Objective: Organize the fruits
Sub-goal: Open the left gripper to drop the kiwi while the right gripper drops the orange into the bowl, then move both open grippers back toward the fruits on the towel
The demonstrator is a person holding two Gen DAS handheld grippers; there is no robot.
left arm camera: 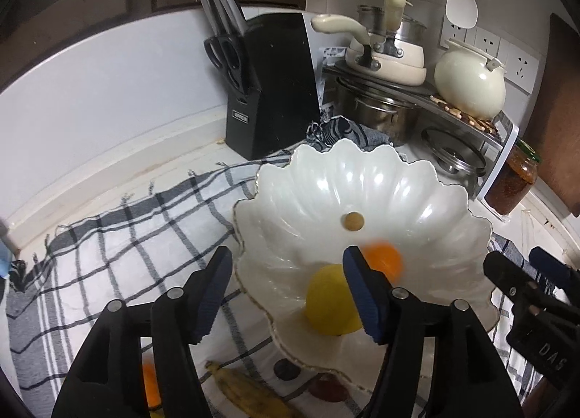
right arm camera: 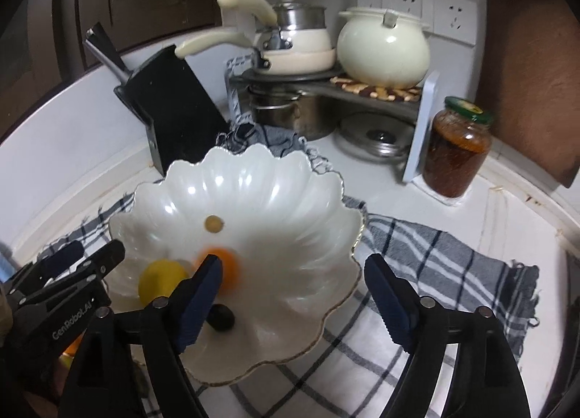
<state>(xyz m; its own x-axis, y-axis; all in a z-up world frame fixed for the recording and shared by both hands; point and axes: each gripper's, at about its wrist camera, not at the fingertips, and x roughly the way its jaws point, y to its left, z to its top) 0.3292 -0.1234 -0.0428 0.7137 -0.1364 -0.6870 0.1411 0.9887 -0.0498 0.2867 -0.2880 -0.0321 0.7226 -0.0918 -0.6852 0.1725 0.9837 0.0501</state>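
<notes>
1. The left gripper (left arm camera: 288, 293) is held with its fingers spread apart and nothing between them, over the near rim of the scalloped white bowl (left arm camera: 435, 207). The right gripper (right arm camera: 291, 303) is likewise spread wide and empty above the same bowl.
2. Three fruits are already seen inside the bowl: a yellow lemon (left arm camera: 328, 303), a blurred orange fruit (left arm camera: 384, 260) and a small dark fruit (right arm camera: 221, 317).
3. Fruit is left on the checked cloth (left arm camera: 119, 229) outside the bowl: a banana (left arm camera: 246, 392), a second orange fruit (left arm camera: 150, 387), a red fruit (left arm camera: 328, 389) and a dark round one (left arm camera: 286, 369). The task is therefore judged roughly half done.
4. Behind the bowl, a knife block (left arm camera: 268, 91), a pot rack (left arm camera: 417, 91) and a jar (right arm camera: 455, 149) are set well apart from the fruit. The bowl's raised rim is judged the main obstacle between cloth and bowl.
</notes>
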